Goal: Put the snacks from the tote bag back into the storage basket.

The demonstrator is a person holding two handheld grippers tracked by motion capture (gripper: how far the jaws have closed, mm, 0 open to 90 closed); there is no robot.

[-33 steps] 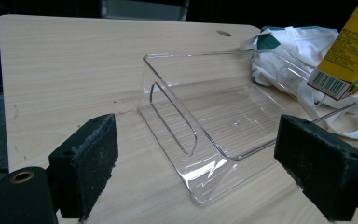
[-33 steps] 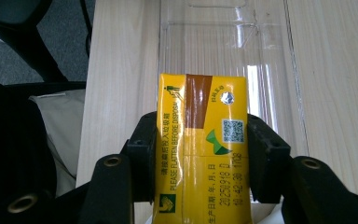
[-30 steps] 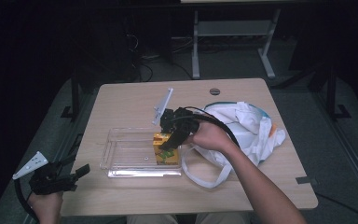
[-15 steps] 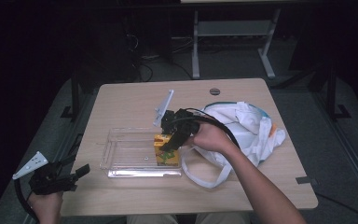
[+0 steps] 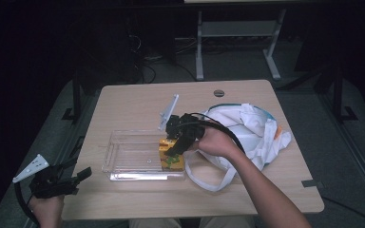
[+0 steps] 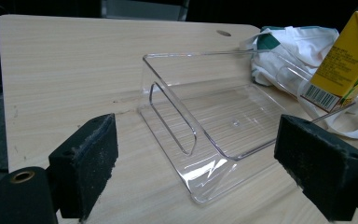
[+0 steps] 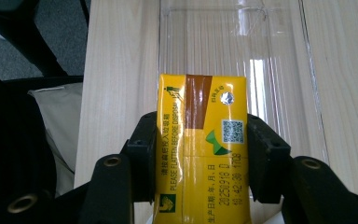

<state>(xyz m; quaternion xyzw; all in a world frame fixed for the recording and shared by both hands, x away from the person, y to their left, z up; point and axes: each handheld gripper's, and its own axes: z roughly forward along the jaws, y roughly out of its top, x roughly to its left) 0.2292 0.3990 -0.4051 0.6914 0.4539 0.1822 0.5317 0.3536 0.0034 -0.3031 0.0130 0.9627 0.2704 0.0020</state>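
Note:
A yellow drink carton is clamped between the pads of my right gripper, top end pointing away from the camera. In the high view that gripper holds the carton at the right end of a clear plastic tray, over its right rim. The left gripper view has the carton at the upper right, beyond the tray. My left gripper rests at the table's front left corner, jaws wide apart and empty, aimed at the tray.
A white cloth bag with long handles lies right of the tray, under my right forearm. A round cable hole sits near the table's far edge. A metal stand is on the dark floor beyond.

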